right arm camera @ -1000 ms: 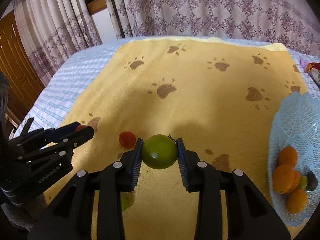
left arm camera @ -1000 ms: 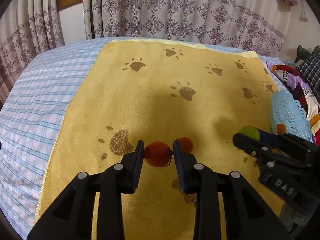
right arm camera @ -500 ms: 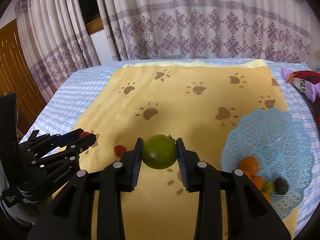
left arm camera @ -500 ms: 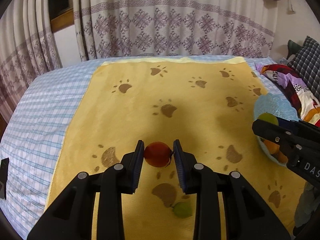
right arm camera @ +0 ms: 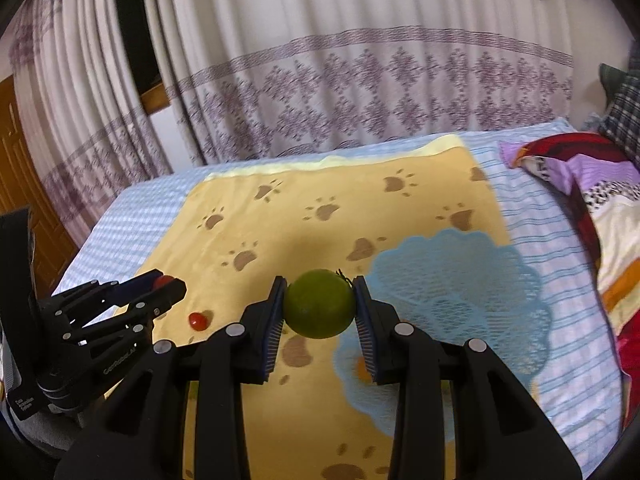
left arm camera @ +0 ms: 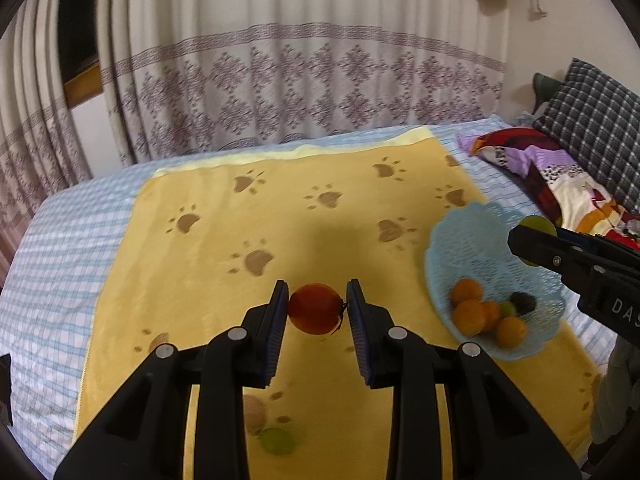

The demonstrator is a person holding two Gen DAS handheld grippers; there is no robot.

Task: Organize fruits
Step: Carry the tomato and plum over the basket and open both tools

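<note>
Red tomato (left arm camera: 316, 308) between left claw (left arm camera: 317, 307) pads

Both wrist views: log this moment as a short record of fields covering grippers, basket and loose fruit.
left gripper: shut on a round red tomato, held above the blanket
right gripper: shut on a round green fruit, near the basket's edge
basket: light blue plastic mesh basket on the yellow paw-print blanket
basket contents: several orange fruits, one small green, one dark
loose fruit: small red tomato and a green fruit on the blanket
</note>
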